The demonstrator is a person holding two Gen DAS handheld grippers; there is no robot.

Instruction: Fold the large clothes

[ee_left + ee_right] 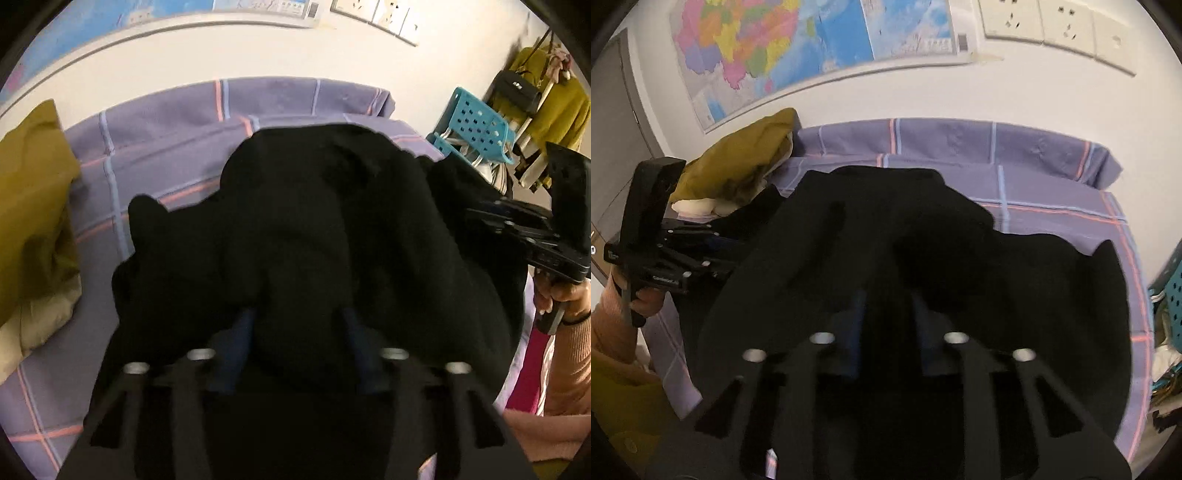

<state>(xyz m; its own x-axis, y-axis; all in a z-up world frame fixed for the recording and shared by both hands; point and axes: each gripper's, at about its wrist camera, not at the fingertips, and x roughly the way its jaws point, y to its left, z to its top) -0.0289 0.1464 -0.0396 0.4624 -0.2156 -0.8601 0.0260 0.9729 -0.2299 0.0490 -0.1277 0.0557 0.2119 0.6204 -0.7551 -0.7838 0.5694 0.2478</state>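
A large black garment [314, 221] lies heaped on a bed with a purple checked sheet [166, 147]. My left gripper [299, 328] points down into it, its blue-padded fingers [242, 332] pinching a bulging fold of the cloth. In the right wrist view the same black garment [923, 240] fills the middle, and my right gripper [888, 317] is shut on another fold of it. Each view shows the other gripper's black frame from the side, at the far right [535, 240] and the far left [665, 258], with its fingertips buried in the cloth and a hand [646, 299] on its handle.
A mustard bundle [33, 203] lies at the bed's left end by the white wall. Right of the bed stand a teal perforated basket [476, 125] and a rack with mustard clothes and a black bag [517, 88]. A map [794, 48] and sockets [1052, 22] hang on the wall.
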